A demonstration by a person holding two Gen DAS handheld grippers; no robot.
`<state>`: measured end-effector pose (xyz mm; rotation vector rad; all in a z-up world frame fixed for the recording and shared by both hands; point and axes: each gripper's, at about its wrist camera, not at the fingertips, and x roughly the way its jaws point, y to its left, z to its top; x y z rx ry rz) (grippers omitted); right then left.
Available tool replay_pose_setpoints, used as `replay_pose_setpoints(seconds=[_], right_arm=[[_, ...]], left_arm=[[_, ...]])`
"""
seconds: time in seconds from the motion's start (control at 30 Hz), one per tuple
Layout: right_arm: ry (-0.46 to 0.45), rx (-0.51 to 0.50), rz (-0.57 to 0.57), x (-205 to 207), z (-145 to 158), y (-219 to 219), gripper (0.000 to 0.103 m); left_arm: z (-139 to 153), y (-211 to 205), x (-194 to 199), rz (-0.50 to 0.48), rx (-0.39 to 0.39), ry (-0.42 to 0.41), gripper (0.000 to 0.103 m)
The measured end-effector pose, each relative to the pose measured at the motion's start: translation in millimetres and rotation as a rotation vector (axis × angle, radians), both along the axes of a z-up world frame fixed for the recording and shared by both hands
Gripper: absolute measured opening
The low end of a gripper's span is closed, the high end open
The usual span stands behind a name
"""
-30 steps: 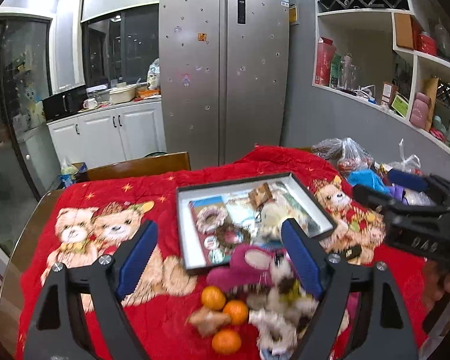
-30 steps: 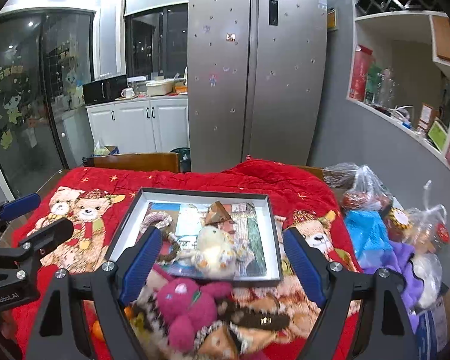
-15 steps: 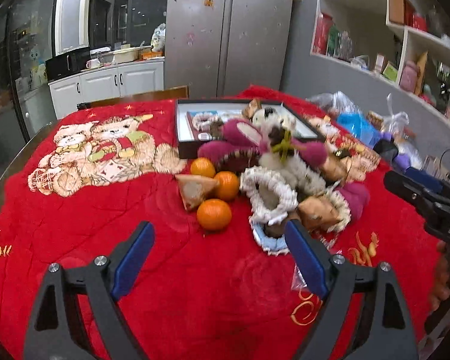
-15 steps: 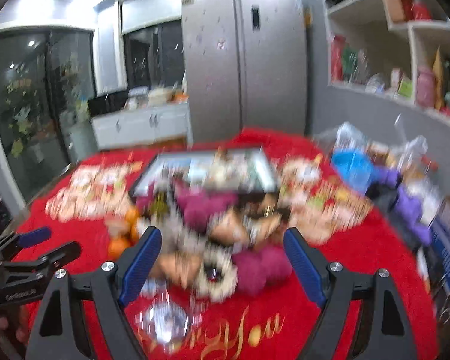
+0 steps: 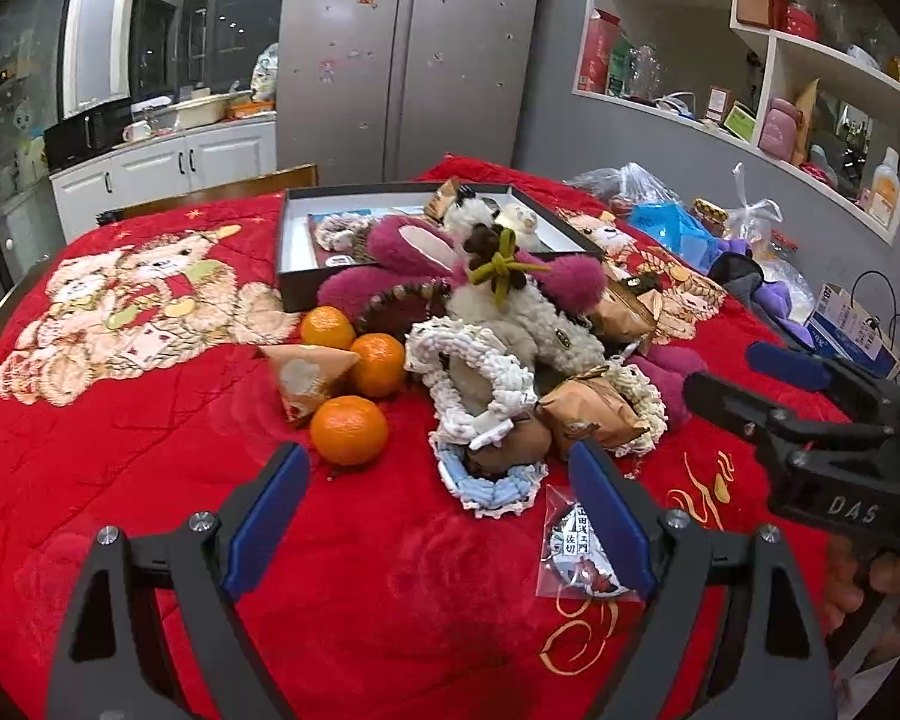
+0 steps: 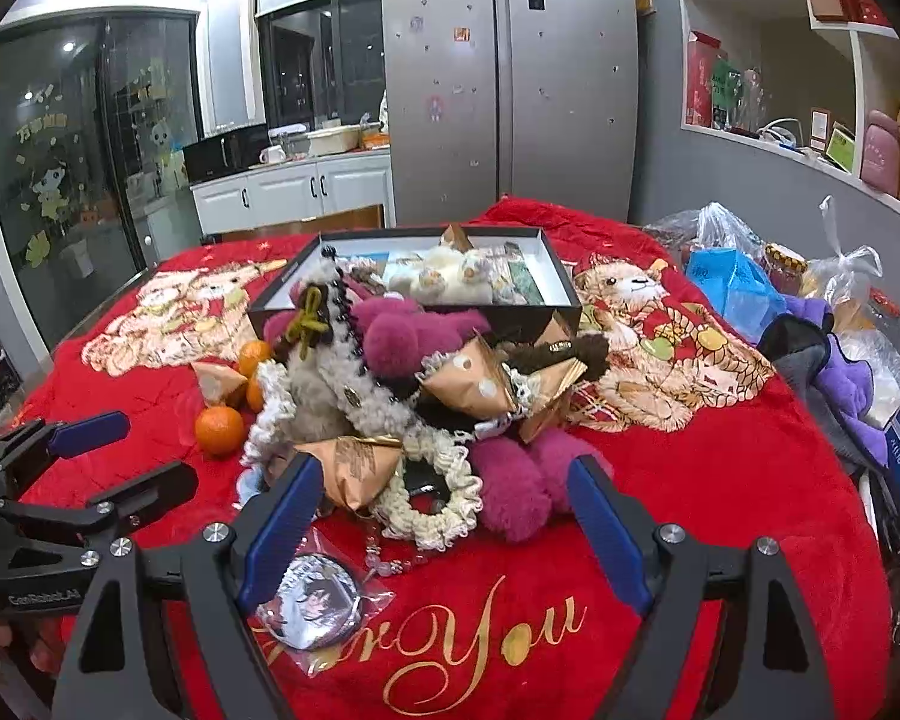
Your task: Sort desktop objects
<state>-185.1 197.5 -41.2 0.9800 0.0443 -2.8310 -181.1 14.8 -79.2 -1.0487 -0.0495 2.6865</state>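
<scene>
Both the left hand-held gripper [image 5: 438, 516] and right hand-held gripper [image 6: 444, 516] hover spread wide, holding nothing, above the red-blanketed table [image 5: 150, 468]. Nearest lies a bagged round badge [image 6: 315, 597], then three orange tangerines [image 5: 349, 429] beside a heap of plush toys [image 6: 390, 372], then the shallow black box [image 6: 528, 306].

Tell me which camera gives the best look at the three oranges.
The left wrist view. All three oranges sit in the open beside the pile of plush toys, with only a tan paper packet crossing in front. In the right wrist view the oranges lie far left, and two are largely hidden behind the packet and toys.
</scene>
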Motion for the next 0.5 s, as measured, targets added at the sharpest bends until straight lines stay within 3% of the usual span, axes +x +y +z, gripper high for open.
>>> replay_pose_setpoints(seconds=[0.5], right_arm=[[-0.11,-0.035,0.008,-33,-37,9,0.086]], left_arm=[[-30,16,-44,-0.005,-0.032,-0.083,0.089]])
